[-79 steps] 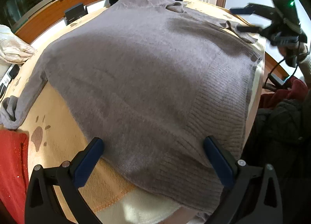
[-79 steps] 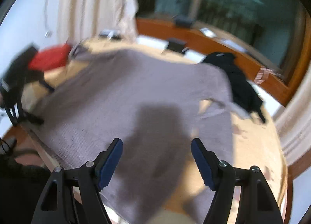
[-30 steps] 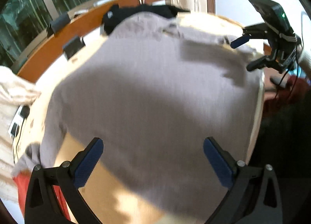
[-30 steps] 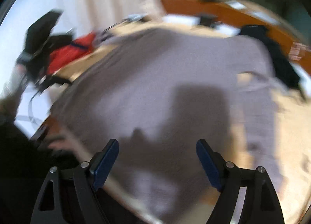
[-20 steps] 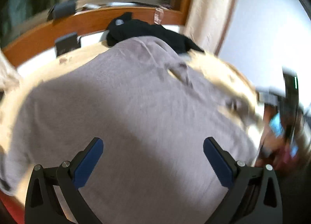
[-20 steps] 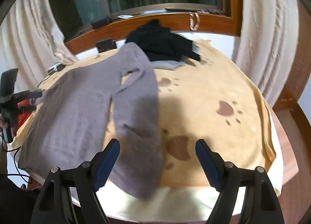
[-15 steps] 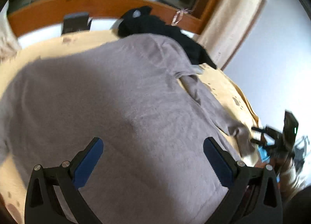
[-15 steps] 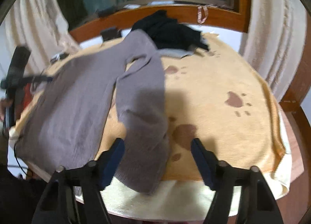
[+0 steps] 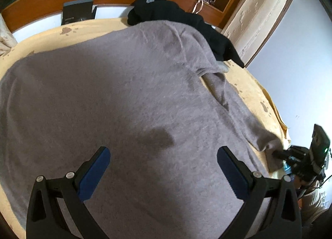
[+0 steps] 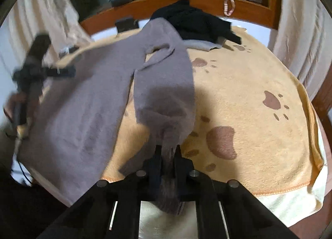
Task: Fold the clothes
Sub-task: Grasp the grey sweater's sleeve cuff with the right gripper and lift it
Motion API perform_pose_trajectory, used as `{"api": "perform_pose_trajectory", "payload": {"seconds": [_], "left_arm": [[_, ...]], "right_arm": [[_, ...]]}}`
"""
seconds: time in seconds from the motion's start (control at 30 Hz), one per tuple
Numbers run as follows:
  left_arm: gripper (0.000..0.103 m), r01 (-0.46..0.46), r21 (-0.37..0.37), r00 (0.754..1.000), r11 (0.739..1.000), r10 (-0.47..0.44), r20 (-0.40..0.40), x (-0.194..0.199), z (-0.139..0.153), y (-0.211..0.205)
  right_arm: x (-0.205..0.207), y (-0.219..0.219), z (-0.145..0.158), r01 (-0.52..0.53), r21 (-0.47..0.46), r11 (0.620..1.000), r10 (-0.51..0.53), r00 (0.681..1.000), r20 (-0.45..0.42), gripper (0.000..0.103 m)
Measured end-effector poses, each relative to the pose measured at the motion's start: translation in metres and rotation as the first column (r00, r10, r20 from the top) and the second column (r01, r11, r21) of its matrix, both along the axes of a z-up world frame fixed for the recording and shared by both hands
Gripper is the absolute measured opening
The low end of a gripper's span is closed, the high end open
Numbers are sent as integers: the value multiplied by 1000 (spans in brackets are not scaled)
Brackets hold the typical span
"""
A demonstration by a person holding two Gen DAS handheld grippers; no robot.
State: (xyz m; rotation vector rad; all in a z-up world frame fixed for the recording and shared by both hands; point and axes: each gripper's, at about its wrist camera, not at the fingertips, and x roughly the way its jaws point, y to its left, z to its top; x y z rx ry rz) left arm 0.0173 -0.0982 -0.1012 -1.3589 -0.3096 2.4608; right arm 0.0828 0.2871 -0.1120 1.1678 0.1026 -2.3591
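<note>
Sweater (image 9: 128,102) spread across the bed (image 10: 249,85), cuff (image 10: 169,151) pinched in the right gripper (image 10: 168,156), left gripper (image 9: 164,164) spread wide above; sleeve likely best carried flat across the body.

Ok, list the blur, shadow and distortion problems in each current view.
Left wrist view: sharp, with fisheye bending at the edges and a dark shadow on the grey sweater. Right wrist view: the left gripper is motion-smeared, and a shadow covers the sleeve clamped by the right gripper.
</note>
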Motion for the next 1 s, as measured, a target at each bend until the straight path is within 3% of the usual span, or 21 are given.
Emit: {"api": "perform_pose_trajectory", "payload": {"seconds": [0.1,0.23,0.43,0.67,0.83,1.0], "left_arm": [[103,1,-1,1000,1000,-1,-5,1,1,-1],[103,-13,8,1000,1000,13,-16,0,5,-7],[103,-50,-5,998,999,50,-34,0,8,-21],[103,-105,7,993,994,106,-47,0,15,-50],[103,-164,26,984,986,165,-69,8,19,-78],[103,-243,76,967,967,248,-58,16,11,-116]], "right_arm": [[-6,18,25,48,-123,991,-53,998,-36,10],[-22,43,69,120,-285,951,-158,981,-114,10],[-49,58,125,170,-435,884,-297,923,-244,10],[-74,16,183,79,-471,879,-285,878,-384,10],[-101,-53,203,-35,-433,901,-166,894,-417,10],[-130,-138,199,-129,-363,923,-29,916,-400,10]]}}
